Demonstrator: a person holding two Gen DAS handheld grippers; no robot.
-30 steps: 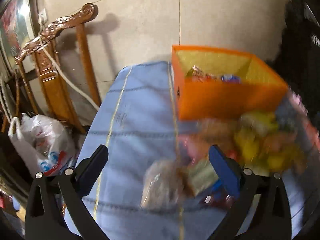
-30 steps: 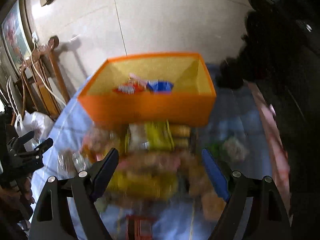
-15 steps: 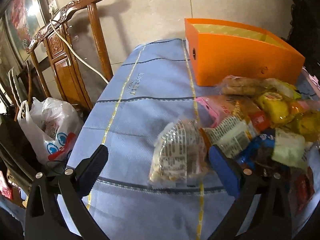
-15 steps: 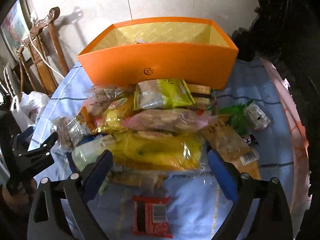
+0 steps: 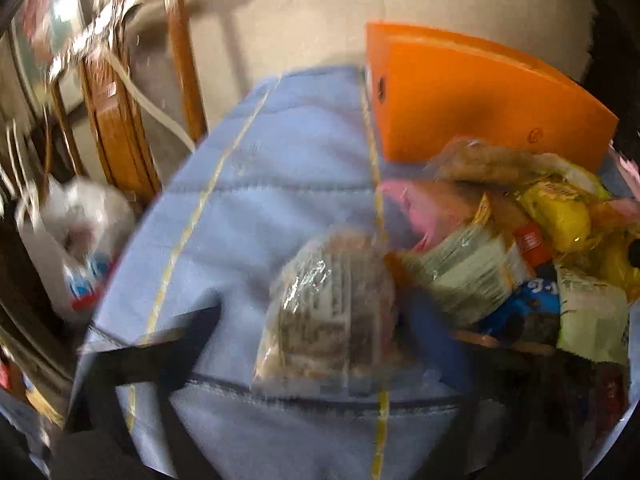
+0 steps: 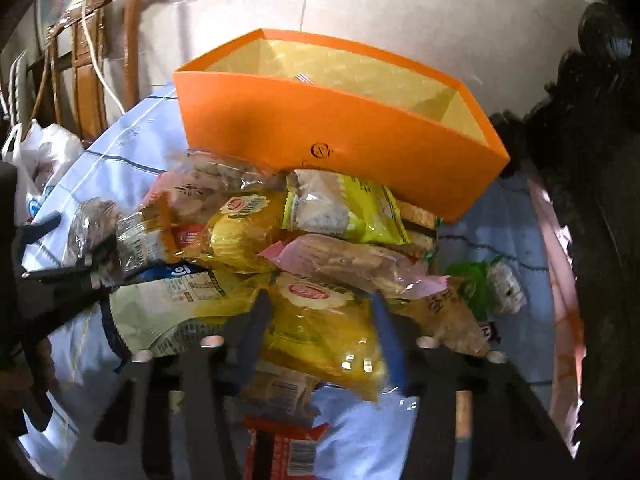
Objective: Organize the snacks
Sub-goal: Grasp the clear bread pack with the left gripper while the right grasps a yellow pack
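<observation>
An open orange box (image 6: 320, 128) stands at the back of the blue-clothed table (image 5: 280, 200), and a heap of snack packets (image 6: 320, 220) lies in front of it. My left gripper (image 5: 318, 306) points down at a clear labelled packet (image 5: 332, 320) on the heap's left edge. Its jaws are closing with the packet between them, and a gap shows beside the black finger (image 5: 200, 320). My right gripper (image 6: 320, 300) is closing on a yellow snack packet (image 6: 320, 332), and both fingers touch its sides. The orange box (image 5: 460, 100) shows only its outer walls in the left wrist view.
A carved wooden chair (image 5: 120, 120) and a white plastic bag (image 5: 80, 232) stand off the table's left side. Dark carved furniture (image 6: 592, 160) borders the right. A red packet (image 6: 288, 452) lies near the front edge and a green one (image 6: 480, 280) lies to the right.
Both grippers have sunk toward the heap and their jaws have narrowed, the left around the clear packet and the right onto the yellow packet. The right view has rolled.
</observation>
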